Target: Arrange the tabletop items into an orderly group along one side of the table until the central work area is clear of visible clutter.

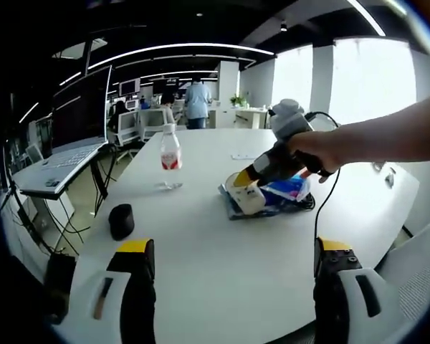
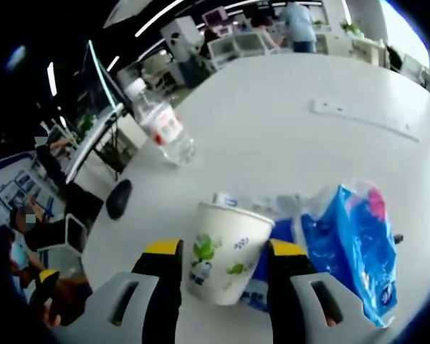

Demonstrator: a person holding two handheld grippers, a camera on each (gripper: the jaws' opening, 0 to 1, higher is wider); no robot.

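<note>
In the right gripper view the right gripper [image 2: 223, 269] stands with its two yellow-tipped jaws on either side of a white paper cup [image 2: 223, 261] printed with green leaves, close against its walls, so it appears to clasp the cup. Just beside the cup lies a blue plastic packet [image 2: 352, 244], its far end cut off by the view's edge, with something half hidden under both. Farther along the white table [image 2: 287, 143] a clear water bottle [image 2: 161, 125] with a red label stands near the edge, and a small dark object [image 2: 119, 198], hard to identify, sits closer to that edge. In the left gripper view the left gripper [image 1: 233, 276] hovers wide open and empty over the near edge, well apart from the cup [image 1: 245, 195].
</note>
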